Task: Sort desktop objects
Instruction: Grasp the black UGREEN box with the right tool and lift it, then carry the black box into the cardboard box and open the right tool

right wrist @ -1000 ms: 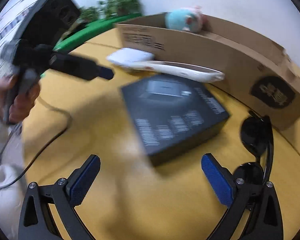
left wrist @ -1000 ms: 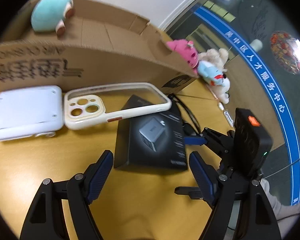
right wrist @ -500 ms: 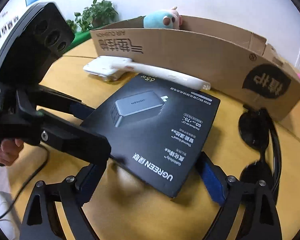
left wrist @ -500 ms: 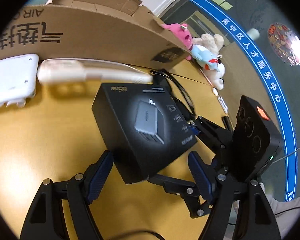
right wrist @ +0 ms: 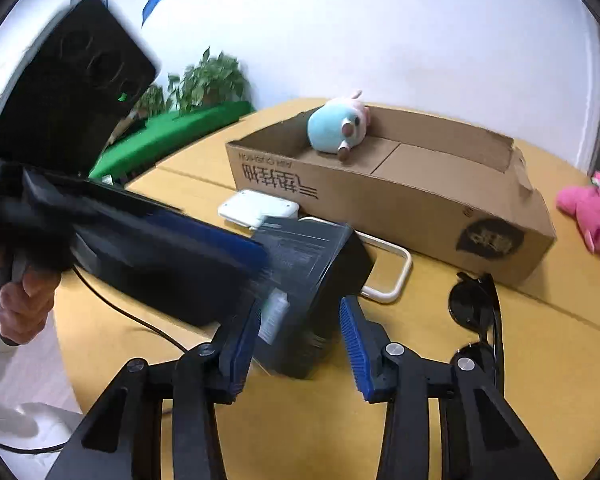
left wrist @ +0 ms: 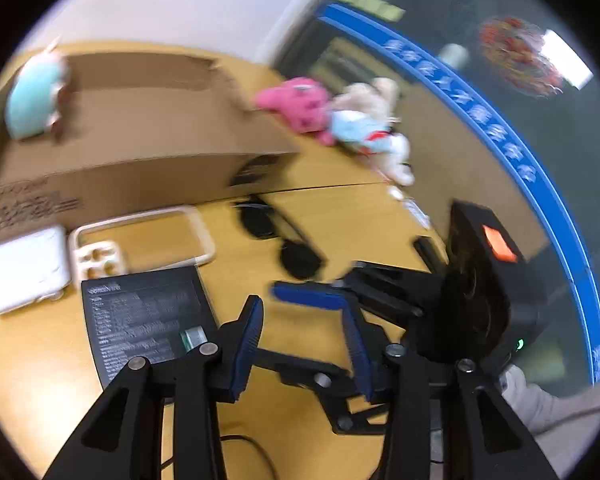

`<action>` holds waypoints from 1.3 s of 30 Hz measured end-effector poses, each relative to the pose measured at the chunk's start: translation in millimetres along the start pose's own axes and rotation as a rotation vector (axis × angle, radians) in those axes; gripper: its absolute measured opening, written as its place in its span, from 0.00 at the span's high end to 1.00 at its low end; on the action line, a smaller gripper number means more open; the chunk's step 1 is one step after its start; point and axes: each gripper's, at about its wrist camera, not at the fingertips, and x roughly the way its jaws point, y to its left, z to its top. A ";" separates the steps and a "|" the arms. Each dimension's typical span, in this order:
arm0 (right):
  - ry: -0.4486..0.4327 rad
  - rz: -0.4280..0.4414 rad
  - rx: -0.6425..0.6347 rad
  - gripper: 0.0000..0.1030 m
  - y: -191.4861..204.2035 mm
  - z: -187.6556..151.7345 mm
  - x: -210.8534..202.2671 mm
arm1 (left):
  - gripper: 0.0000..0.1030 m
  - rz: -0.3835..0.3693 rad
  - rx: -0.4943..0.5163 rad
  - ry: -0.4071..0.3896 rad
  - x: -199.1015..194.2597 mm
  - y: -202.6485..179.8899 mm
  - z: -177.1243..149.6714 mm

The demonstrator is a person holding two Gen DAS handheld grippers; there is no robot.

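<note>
The black charger box (right wrist: 312, 280) stands tilted between the fingers of my right gripper (right wrist: 300, 336), which is closed on its lower end and holds it above the table. In the left wrist view the box (left wrist: 144, 320) shows its printed back at the lower left. My left gripper (left wrist: 304, 344) is partly open and empty, with the box to its left and the right gripper's fingers (left wrist: 312, 296) just in front. The cardboard box (right wrist: 400, 192) holds a light-blue plush (right wrist: 336, 128).
A white phone case (left wrist: 140, 236) and a white flat device (left wrist: 24, 268) lie by the cardboard box (left wrist: 120, 160). Black sunglasses (right wrist: 476, 312) lie to the right. Pink (left wrist: 296, 104) and white plush toys (left wrist: 372, 128) sit at the far table edge. A cable (right wrist: 132, 320) trails left.
The charger box was flat on the table, then lifted and turned over. My right gripper has closed on it. My left gripper has narrowed and drawn back to the right of it.
</note>
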 end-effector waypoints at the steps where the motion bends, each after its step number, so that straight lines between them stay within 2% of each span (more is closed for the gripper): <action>1: 0.040 -0.022 0.006 0.41 -2.0 -3.9 8.1 | 0.61 -0.013 -0.037 -0.006 -2.1 10.2 -0.3; 2: 0.064 -0.021 0.033 0.34 -7.6 -10.9 13.0 | 0.61 -0.004 -0.088 -0.023 -7.5 25.9 -4.8; 3: 0.071 -0.003 0.062 0.23 -13.0 -16.9 14.5 | 0.57 0.022 -0.110 -0.033 -11.3 35.8 -8.2; 4: 0.074 0.016 0.103 0.17 -20.3 -25.0 15.6 | 0.49 0.052 -0.135 -0.039 -13.5 44.5 -10.2; 6: 0.086 0.033 0.153 0.13 -30.7 -33.0 19.0 | 0.41 0.092 -0.184 -0.045 -19.1 65.6 -17.6; 8: 0.098 0.049 0.150 0.12 -31.3 -35.1 27.8 | 0.41 0.140 -0.206 -0.040 -23.7 80.4 -22.8; 9: 0.096 0.066 0.124 0.12 -24.1 -33.3 32.0 | 0.39 0.126 -0.210 -0.054 -26.6 86.9 -23.5; 10: 0.090 0.080 0.098 0.11 -13.8 -35.7 35.4 | 0.34 0.104 -0.211 -0.068 -29.8 91.0 -23.4; 13: 0.064 0.101 0.016 0.05 15.8 -27.6 51.6 | 0.33 0.110 -0.190 -0.073 -29.4 99.5 -12.4; 15: 0.072 0.097 0.003 0.05 26.8 -22.8 68.1 | 0.33 0.145 -0.184 -0.046 -26.2 102.9 -3.5; 18: 0.095 0.074 0.023 0.05 29.1 -20.7 82.5 | 0.33 0.135 -0.187 -0.030 -29.0 110.8 -5.1; 21: 0.089 0.081 0.063 0.05 22.3 -19.5 83.3 | 0.33 0.151 -0.200 0.049 -13.4 118.9 -13.1; 23: 0.107 0.087 0.066 0.06 21.6 -19.4 87.1 | 0.34 0.126 -0.216 0.088 -6.7 124.0 -20.3; 25: 0.110 0.088 0.037 0.17 27.9 -18.5 88.1 | 0.37 0.083 -0.204 0.088 -4.9 119.1 -25.2; 26: 0.109 0.085 0.019 0.21 31.9 -18.4 88.2 | 0.36 0.101 -0.185 0.088 -4.1 113.5 -26.7; 29: 0.103 0.070 0.026 0.21 32.7 -21.6 86.7 | 0.37 0.111 -0.182 0.072 -10.5 103.8 -26.9; 32: 0.042 0.057 0.032 0.22 32.2 -17.5 70.5 | 0.37 0.093 -0.167 0.025 -25.1 89.1 -17.7; 35: -0.043 0.011 0.011 0.22 33.9 2.4 43.2 | 0.36 0.103 -0.105 -0.049 -46.5 62.6 6.0; 39: -0.153 -0.062 -0.058 0.22 26.8 47.5 6.4 | 0.36 0.123 0.009 -0.166 -85.7 20.5 59.1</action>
